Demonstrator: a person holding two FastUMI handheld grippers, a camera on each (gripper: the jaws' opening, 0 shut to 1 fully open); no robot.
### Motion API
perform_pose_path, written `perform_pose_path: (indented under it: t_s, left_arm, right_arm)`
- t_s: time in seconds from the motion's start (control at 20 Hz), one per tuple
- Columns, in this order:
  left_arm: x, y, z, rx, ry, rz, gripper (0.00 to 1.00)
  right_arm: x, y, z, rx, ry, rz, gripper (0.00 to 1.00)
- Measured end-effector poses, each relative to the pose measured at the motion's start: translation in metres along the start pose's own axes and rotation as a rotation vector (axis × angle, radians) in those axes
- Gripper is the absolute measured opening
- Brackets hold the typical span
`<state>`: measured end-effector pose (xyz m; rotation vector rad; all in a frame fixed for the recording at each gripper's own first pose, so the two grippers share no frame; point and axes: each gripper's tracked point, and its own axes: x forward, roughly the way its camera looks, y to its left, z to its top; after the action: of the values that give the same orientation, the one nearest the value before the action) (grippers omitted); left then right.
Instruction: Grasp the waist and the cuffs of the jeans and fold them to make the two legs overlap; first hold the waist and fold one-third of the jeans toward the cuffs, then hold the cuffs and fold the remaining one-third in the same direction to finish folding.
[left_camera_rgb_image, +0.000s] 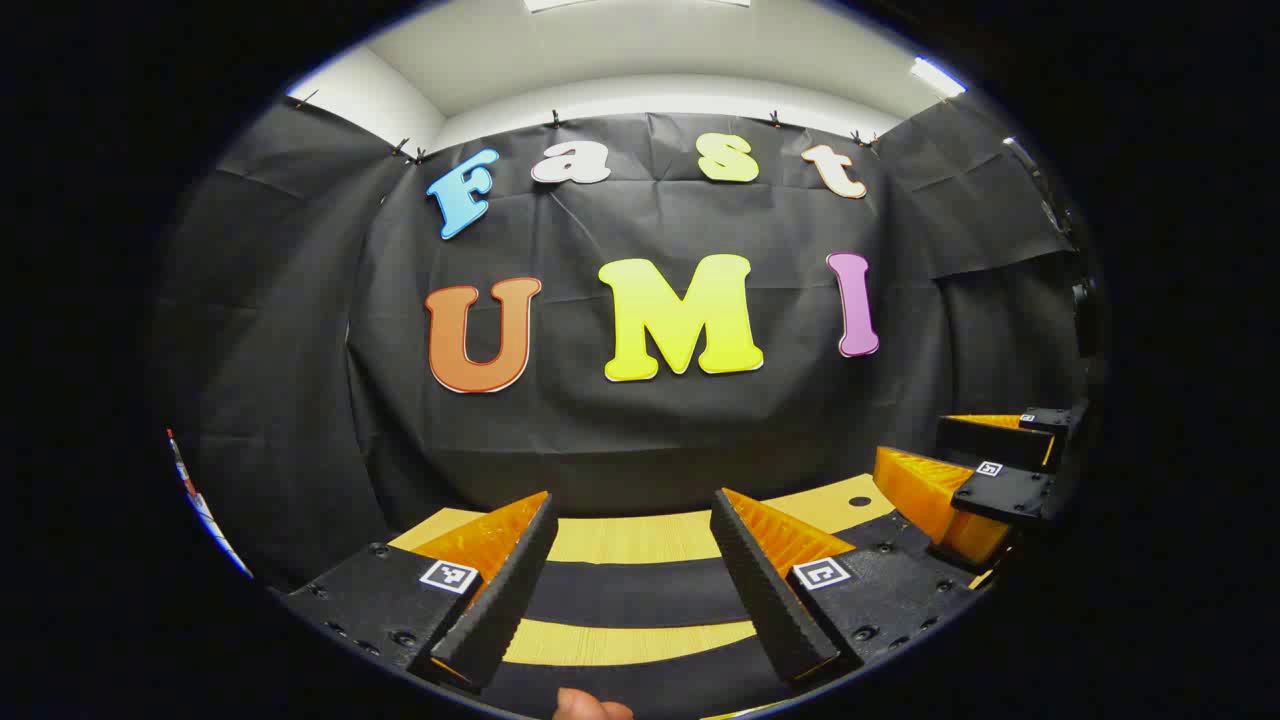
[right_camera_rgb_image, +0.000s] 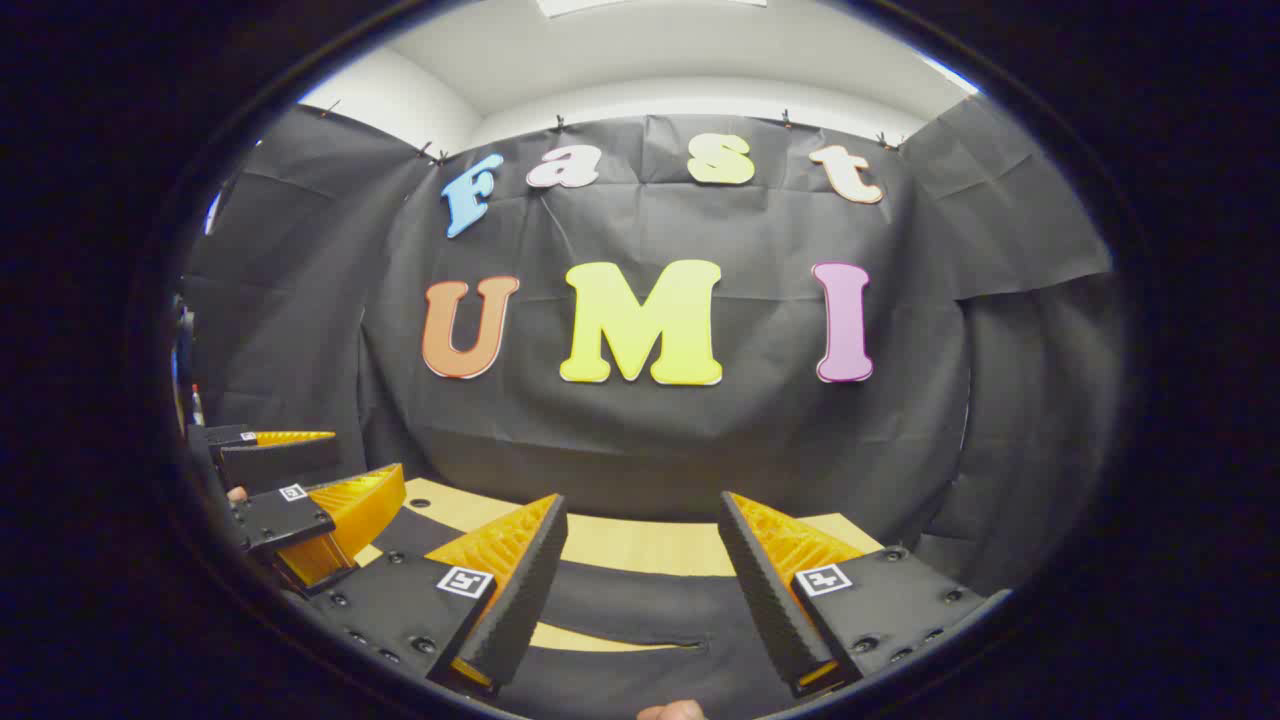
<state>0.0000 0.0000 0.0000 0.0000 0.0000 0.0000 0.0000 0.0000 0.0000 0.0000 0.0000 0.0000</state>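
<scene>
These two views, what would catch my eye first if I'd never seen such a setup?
Probably the two ridged fingers of the left gripper, spread wide apart low in the left gripper view, with the right gripper just as open in the right gripper view. Between and below them dark jeans lie across a pale wooden table. Behind hangs the black cloth wall of the booth.

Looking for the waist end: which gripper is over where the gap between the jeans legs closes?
The right gripper: below it the wood strip between the jeans legs tapers shut; under the left gripper it runs wide.
</scene>
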Motion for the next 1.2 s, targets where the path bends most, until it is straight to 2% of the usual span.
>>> perform_pose_path:
  t_s: [0.1,0.4,0.65,0.7,0.75,0.8,0.85,0.9,0.95,1.05,1.1,1.15,1.2]
  left_arm:
    - [-0.003,0.001,0.001,-0.006,-0.004,0.005,0.98]
    - [-0.011,0.007,0.012,0.027,-0.018,0.018,1.0]
    - [-0.021,0.03,0.039,0.044,-0.057,0.07,0.98]
    - [-0.024,0.036,0.041,0.038,-0.051,0.084,0.94]
    - [-0.029,0.041,0.044,0.038,-0.05,0.097,0.94]
    - [-0.034,0.044,0.048,0.05,-0.056,0.106,0.98]
    - [-0.036,0.045,0.054,0.067,-0.065,0.114,0.94]
    - [-0.038,0.049,0.055,0.081,-0.069,0.122,0.94]
    - [-0.039,0.052,0.051,0.077,-0.059,0.135,0.98]
    - [-0.041,0.066,0.037,0.038,-0.014,0.181,0.98]
    - [-0.046,0.075,0.026,0.013,0.008,0.212,0.94]
    - [-0.05,0.083,0.016,-0.013,0.036,0.244,0.99]
    - [-0.057,0.093,0.0,-0.037,0.07,0.281,0.99]
  right_arm:
    - [-0.002,0.0,0.001,-0.001,0.0,0.001,0.91]
    - [-0.013,0.002,0.003,-0.01,0.001,0.014,0.91]
    - [-0.027,0.005,0.019,-0.01,-0.019,0.038,0.91]
    - [-0.029,0.006,0.022,-0.008,-0.025,0.041,0.91]
    - [-0.03,0.006,0.025,-0.007,-0.028,0.045,0.91]
    - [-0.032,0.006,0.026,-0.003,-0.033,0.049,0.91]
    - [-0.034,0.006,0.029,0.002,-0.038,0.053,0.91]
    - [-0.034,0.007,0.03,0.007,-0.042,0.062,0.91]
    - [-0.033,0.007,0.032,0.008,-0.044,0.07,0.91]
    - [-0.033,0.008,0.032,0.015,-0.045,0.086,0.91]
    - [-0.032,0.008,0.032,0.023,-0.043,0.095,0.91]
    - [-0.03,0.009,0.03,0.026,-0.034,0.106,0.91]
    - [-0.029,0.01,0.026,0.023,-0.026,0.113,0.91]
